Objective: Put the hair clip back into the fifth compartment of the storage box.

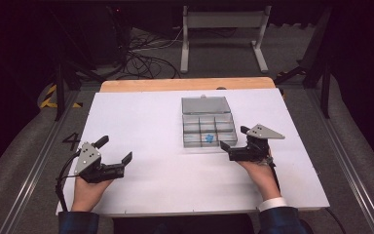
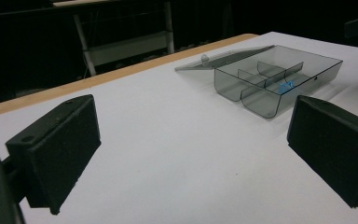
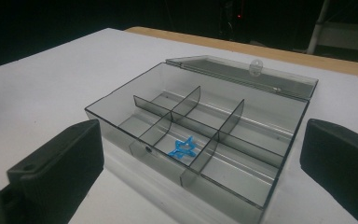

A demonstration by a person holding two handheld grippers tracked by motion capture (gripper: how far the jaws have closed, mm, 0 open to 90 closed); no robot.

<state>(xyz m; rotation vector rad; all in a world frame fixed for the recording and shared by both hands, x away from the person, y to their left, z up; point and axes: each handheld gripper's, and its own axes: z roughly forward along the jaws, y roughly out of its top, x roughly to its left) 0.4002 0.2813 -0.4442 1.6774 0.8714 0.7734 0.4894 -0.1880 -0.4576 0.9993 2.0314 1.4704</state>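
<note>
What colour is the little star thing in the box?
Bright blue. The little star piece shows best in the right gripper view.

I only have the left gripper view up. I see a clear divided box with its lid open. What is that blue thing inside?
Observer: The right gripper view shows it closer: a small blue star-shaped piece lying in the middle compartment of the near row of the organizer box.
Operator: Where is the other tool?
Observer: In the high view the right tool sits at the box's near right corner, jaws apart and holding nothing.
Operator: Are the other compartments holding anything?
Observer: No, the right gripper view shows the rest of the compartments bare.
Operator: And my tool?
Observer: The high view shows the left tool open, well to the left of the box on the white table.
</note>
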